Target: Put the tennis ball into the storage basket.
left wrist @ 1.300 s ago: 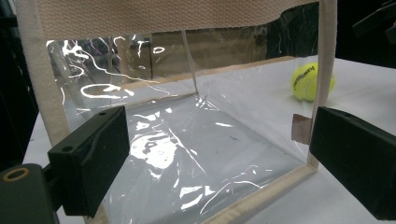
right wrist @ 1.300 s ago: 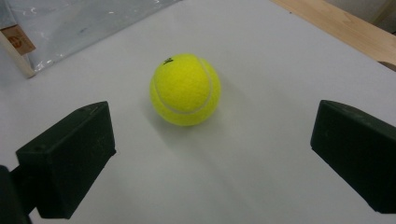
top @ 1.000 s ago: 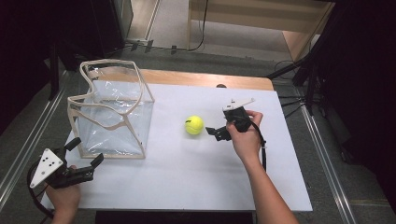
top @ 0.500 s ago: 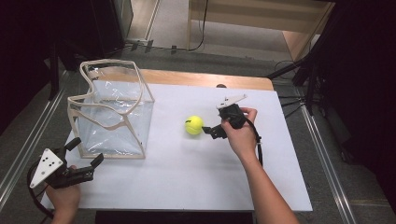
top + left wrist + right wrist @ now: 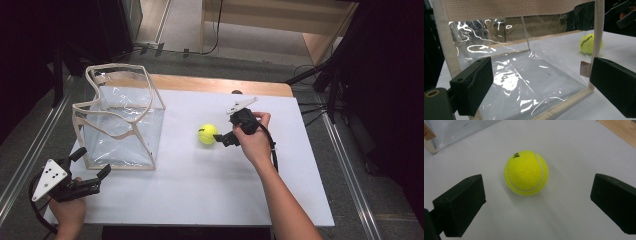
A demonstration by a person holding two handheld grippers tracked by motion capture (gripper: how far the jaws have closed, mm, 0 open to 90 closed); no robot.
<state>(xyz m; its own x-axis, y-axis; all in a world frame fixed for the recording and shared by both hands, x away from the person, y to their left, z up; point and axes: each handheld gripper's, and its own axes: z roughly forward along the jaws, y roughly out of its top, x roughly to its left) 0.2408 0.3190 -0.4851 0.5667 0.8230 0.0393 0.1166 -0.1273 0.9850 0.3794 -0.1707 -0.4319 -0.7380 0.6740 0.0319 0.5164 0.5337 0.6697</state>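
The right gripper (image 5: 220, 136), jaws spread, sits just beside the tennis ball (image 5: 526, 173) on the table (image 5: 200, 195); it should probably centre the 2 jaws (low) before squeezing. The left gripper (image 5: 95, 167) waits open near the clear bag (image 5: 120, 125).

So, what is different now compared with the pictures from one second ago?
The right gripper has moved left toward the tennis ball, its open jaws now on either side of it without gripping. The ball, the clear bag and the open left gripper near the bag's corner stayed where they were.
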